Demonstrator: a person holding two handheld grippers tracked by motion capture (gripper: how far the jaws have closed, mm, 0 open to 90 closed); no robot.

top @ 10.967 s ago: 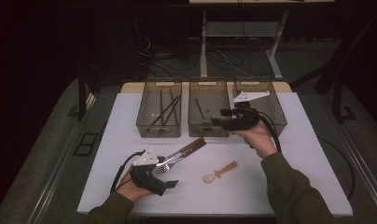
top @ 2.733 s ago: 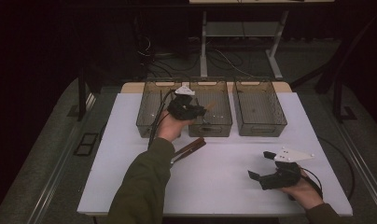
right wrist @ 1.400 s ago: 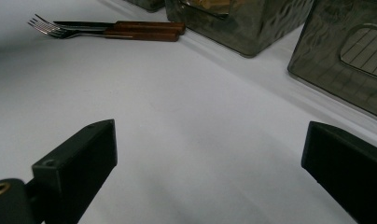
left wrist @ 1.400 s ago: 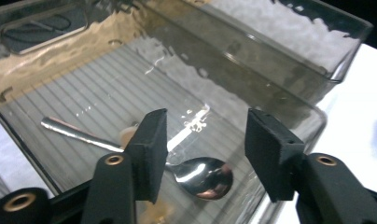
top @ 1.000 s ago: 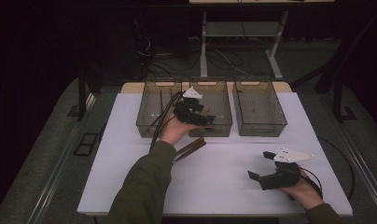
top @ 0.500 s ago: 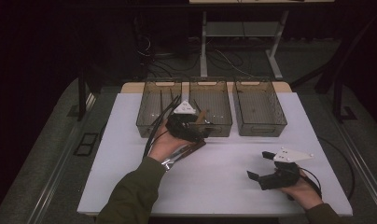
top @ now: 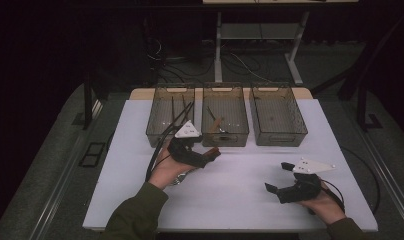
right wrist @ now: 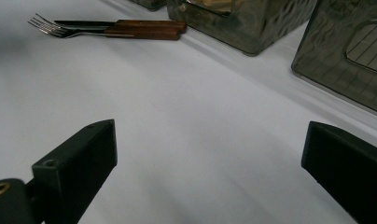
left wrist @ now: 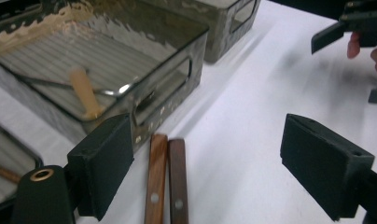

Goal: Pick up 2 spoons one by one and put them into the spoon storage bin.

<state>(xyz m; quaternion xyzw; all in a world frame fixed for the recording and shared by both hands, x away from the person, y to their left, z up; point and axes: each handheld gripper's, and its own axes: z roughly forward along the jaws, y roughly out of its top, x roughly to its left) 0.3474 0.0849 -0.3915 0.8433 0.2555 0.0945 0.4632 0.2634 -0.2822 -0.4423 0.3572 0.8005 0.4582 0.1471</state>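
Note:
A fork and a knife with wooden handles (left wrist: 167,183) lie side by side on the white table, just in front of the middle bin (left wrist: 144,56). My left gripper (left wrist: 207,163) hovers over those handles. Its jaws have just been opening and stand wide, with the handles below and between them, untouched. In the high view the left gripper (top: 207,157) covers most of the pair, and one handle end (top: 216,151) peeks out. My right gripper (top: 276,177) rests open near the front right of the table, with nothing in it. From the right gripper (right wrist: 210,158) the fork and knife (right wrist: 116,28) lie far off.
Three clear bins stand in a row at the back: the left bin (top: 170,117) holds thin dark utensils, the middle bin (top: 225,132) holds a wooden-handled spoon (left wrist: 84,93), the right bin (top: 277,131) looks empty. The white table (top: 240,200) stretches between the two hands.
My left hand has come back from above the middle bin, toward the person and down, to the fork and knife. The right hand has not moved.

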